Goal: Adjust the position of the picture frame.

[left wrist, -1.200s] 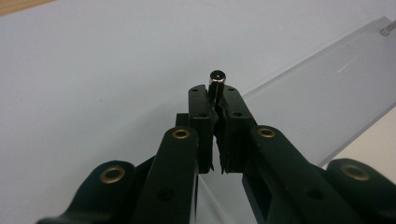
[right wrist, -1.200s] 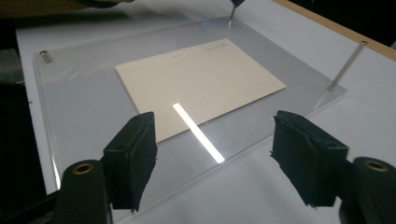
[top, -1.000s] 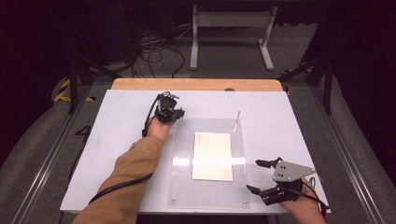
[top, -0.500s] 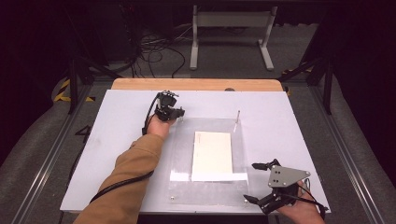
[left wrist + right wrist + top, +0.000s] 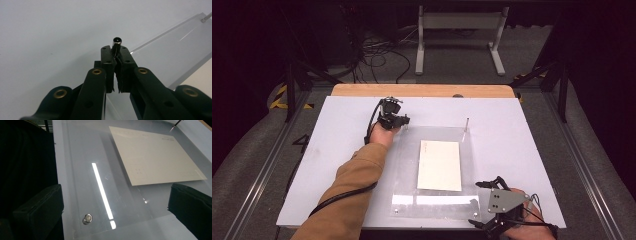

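A clear acrylic plate (image 5: 407,165) lies on the white table (image 5: 327,165) with a cream sheet of paper (image 5: 440,165) on it. At the plate's far left corner my left gripper (image 5: 395,120) is shut on a small metal pin (image 5: 116,43), held upright between its fingertips. A second thin pin (image 5: 467,124) stands at the far right corner. My right gripper (image 5: 477,203) hangs open over the plate's near right corner. Its pads (image 5: 37,210) stand wide apart on either side of a round metal stud (image 5: 87,218) set in the plate. The paper (image 5: 157,155) lies just beyond.
A wooden strip (image 5: 422,90) borders the table's far edge. Beyond it are cables (image 5: 377,55) and a white stand (image 5: 459,35) on the floor. A bright strip of glare (image 5: 101,190) lies on the acrylic. Metal rails (image 5: 592,165) run along both sides of the table.
My right gripper has drawn back toward the table's near edge and slightly left. The left gripper and its pin have stayed put.
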Demonstrator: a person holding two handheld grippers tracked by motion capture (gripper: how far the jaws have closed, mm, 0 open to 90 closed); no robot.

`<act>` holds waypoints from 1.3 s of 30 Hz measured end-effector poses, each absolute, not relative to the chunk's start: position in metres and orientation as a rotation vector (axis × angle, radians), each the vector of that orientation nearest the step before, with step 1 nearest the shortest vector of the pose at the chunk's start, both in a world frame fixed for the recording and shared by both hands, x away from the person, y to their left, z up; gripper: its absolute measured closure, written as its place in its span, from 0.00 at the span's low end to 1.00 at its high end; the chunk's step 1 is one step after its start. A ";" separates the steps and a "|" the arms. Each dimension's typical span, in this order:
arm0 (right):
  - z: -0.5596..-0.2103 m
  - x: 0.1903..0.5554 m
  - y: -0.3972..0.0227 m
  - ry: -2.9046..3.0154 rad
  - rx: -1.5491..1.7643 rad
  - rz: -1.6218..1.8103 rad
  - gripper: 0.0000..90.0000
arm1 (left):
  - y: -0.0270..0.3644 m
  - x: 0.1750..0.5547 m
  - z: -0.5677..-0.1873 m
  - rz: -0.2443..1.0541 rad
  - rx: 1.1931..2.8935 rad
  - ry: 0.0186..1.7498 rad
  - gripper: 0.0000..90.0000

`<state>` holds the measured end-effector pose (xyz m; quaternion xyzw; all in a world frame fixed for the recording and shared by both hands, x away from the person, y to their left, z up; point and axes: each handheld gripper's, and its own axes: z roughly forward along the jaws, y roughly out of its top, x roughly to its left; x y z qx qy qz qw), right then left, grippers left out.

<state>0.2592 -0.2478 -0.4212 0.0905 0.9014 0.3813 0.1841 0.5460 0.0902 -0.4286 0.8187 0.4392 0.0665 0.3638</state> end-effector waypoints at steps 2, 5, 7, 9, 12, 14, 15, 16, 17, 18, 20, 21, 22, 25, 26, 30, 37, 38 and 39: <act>-0.423 0.259 -0.247 2.549 0.233 1.054 0.00 | 0.089 0.545 -0.429 0.167 2.099 1.143 0.95; -0.427 0.259 -0.245 2.551 0.215 1.012 0.00 | 0.090 0.546 -0.428 0.178 2.108 1.136 0.95; -0.429 0.259 -0.244 2.558 0.209 0.990 0.00 | 0.090 0.547 -0.428 0.166 2.104 1.142 0.95; -0.433 0.259 -0.241 2.559 0.190 0.954 0.00 | 0.090 0.547 -0.429 0.167 2.103 1.139 0.95; -0.436 0.258 -0.238 2.562 0.172 0.920 0.00 | 0.090 0.547 -0.429 0.164 2.106 1.134 0.95; -0.438 0.258 -0.237 2.559 0.158 0.894 0.00 | 0.090 0.547 -0.429 0.164 2.108 1.136 0.95; -0.438 0.258 -0.236 2.557 0.155 0.882 0.00 | 0.090 0.547 -0.429 0.163 2.105 1.134 0.95; -0.439 0.257 -0.235 2.552 0.145 0.862 0.01 | 0.090 0.547 -0.429 0.165 2.101 1.135 0.95; -0.440 0.257 -0.234 2.547 0.142 0.851 0.01 | 0.090 0.547 -0.429 0.164 2.101 1.136 0.95; -0.441 0.257 -0.233 2.546 0.135 0.831 0.01 | 0.090 0.547 -0.429 0.164 2.101 1.136 0.95; -0.442 0.256 -0.232 2.538 0.123 0.801 0.01 | 0.090 0.547 -0.430 0.161 2.099 1.135 0.95; -0.443 0.256 -0.231 2.534 0.111 0.781 0.02 | 0.091 0.547 -0.430 0.161 2.101 1.135 0.95; -0.443 0.256 -0.231 2.533 0.109 0.771 0.02 | 0.091 0.547 -0.430 0.159 2.101 1.135 0.95; -0.446 0.256 -0.230 2.521 0.087 0.735 0.03 | 0.090 0.547 -0.430 0.150 2.097 1.136 0.95; -0.446 0.256 -0.230 2.521 0.087 0.735 0.03 | 0.090 0.547 -0.430 0.150 2.097 1.136 0.95; -0.445 0.255 -0.229 2.493 0.068 0.713 0.06 | 0.091 0.547 -0.430 0.152 2.098 1.133 0.95; -0.444 0.250 -0.226 2.456 0.001 0.656 0.10 | 0.091 0.548 -0.431 0.147 2.097 1.127 0.95; -0.444 0.249 -0.225 2.448 -0.019 0.644 0.12 | 0.091 0.548 -0.431 0.146 2.098 1.129 0.95; -0.443 0.248 -0.224 2.440 -0.026 0.627 0.12 | 0.091 0.548 -0.431 0.147 2.098 1.129 0.95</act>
